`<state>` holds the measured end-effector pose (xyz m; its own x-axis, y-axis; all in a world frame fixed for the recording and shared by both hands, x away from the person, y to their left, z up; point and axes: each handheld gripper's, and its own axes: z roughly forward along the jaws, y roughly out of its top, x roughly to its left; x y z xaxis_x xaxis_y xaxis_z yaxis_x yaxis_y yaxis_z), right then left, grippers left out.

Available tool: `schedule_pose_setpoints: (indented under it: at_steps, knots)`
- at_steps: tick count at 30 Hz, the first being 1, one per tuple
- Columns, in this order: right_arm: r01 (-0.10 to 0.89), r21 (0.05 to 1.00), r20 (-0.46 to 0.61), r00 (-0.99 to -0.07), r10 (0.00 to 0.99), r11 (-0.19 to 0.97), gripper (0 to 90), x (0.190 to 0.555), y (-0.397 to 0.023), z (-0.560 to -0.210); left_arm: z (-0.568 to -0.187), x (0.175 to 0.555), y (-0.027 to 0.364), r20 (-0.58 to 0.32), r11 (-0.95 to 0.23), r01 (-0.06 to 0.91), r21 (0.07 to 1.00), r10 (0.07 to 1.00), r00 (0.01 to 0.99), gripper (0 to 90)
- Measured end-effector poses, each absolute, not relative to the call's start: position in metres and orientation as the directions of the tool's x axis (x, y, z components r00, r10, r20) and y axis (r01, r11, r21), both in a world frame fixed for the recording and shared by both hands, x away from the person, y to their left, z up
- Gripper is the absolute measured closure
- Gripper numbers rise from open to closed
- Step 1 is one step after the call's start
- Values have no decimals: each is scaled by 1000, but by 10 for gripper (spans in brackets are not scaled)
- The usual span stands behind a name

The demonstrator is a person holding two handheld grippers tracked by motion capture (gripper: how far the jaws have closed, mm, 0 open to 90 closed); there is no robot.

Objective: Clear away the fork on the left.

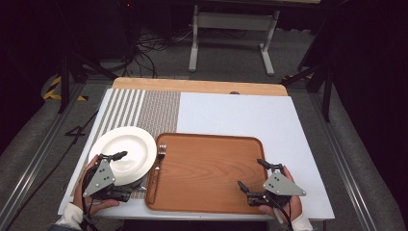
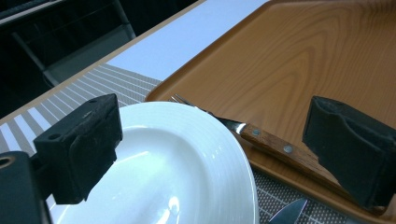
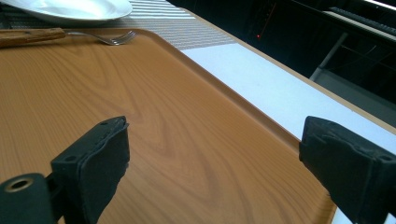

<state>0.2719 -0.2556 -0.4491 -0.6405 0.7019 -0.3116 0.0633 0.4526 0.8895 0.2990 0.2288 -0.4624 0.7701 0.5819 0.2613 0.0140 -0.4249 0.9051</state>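
We hold both grippers' fingers spread: left gripper [image 1: 126, 174] over the glossy round white plate [image 1: 126, 147], right gripper [image 1: 252, 173] at the wood-grain tray's [image 1: 207, 168] four o'clock corner.

Gripper [image 3: 212, 163] jaws wide apart above wooden tray [image 3: 187, 116]; fork [image 3: 100, 37], plate [image 3: 70, 9] beyond.

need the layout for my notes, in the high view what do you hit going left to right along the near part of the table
left gripper → white plate → fork on the tray's left edge → bare wooden tray → right gripper → white table surface
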Motion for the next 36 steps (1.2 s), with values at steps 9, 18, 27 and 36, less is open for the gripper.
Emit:
schedule_pose_setpoints:
  at_steps: [9, 18, 27, 36]
  knots:
    - [62, 888, -317, -636, 704, 456, 96, 271, -254, -449, -463, 299, 230, 263, -422, 6, 907, 576, 774, 56]
    - [64, 889, -314, -636, 705, 454, 96, 272, -255, -449, -463, 300, 229, 258, -420, 9, 907, 574, 777, 56]
    - [64, 889, -315, -635, 706, 454, 96, 272, -255, -449, -464, 299, 228, 257, -423, 12, 906, 571, 780, 58]
    - [69, 889, -313, -633, 708, 454, 96, 272, -256, -450, -464, 300, 227, 257, -426, 12, 904, 568, 781, 60]
